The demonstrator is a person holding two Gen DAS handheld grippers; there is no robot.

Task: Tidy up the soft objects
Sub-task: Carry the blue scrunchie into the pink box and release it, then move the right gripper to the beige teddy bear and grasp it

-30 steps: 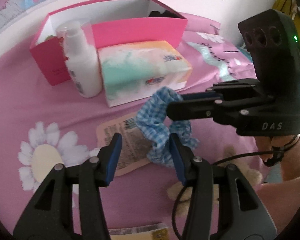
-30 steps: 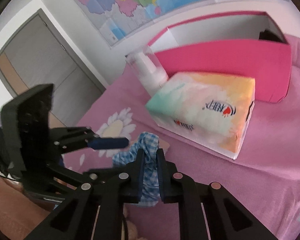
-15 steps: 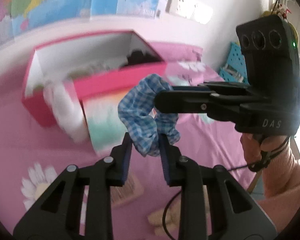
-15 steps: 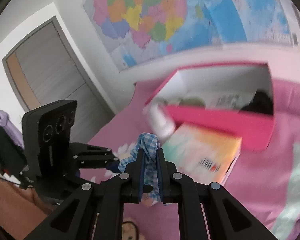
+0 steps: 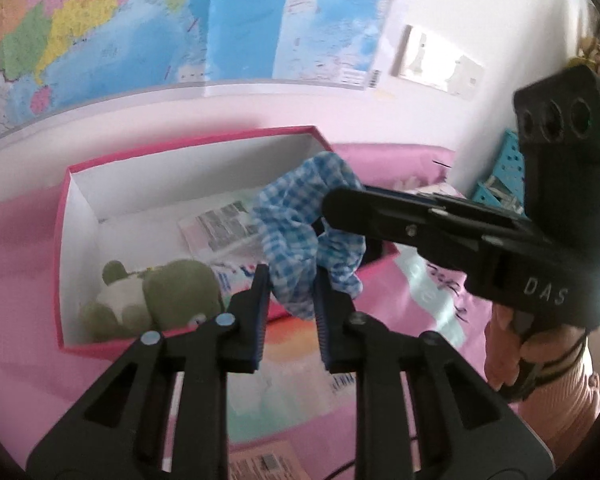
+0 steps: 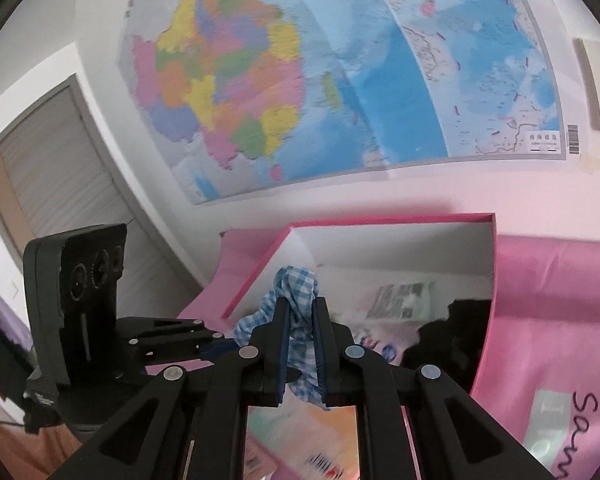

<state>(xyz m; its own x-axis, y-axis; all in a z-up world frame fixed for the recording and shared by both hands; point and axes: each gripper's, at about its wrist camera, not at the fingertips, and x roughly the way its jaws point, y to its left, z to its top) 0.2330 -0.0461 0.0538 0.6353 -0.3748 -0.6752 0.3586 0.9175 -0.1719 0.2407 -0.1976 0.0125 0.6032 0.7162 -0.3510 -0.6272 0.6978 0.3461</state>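
A blue-and-white checked scrunchie [image 5: 300, 220] hangs in the air above the near wall of an open pink box [image 5: 66, 240]. My right gripper [image 6: 302, 304] is shut on its upper part [image 6: 296, 284] and enters the left wrist view from the right [image 5: 340, 204]. My left gripper [image 5: 290, 280] is closed on the scrunchie's lower part. Inside the box lie a green plush toy [image 5: 168, 296], a printed packet [image 5: 224, 220] and a dark soft item [image 6: 448, 344].
A pastel tissue pack [image 5: 284, 380] lies on the pink cloth in front of the box. A wall map [image 6: 340, 72] hangs behind. A flat printed label [image 5: 260, 462] lies near the bottom edge. A teal basket [image 5: 500, 184] stands at far right.
Both grippers have lifted the scrunchie from the pink cloth up and forward over the box. My left gripper closed on it during the lift.
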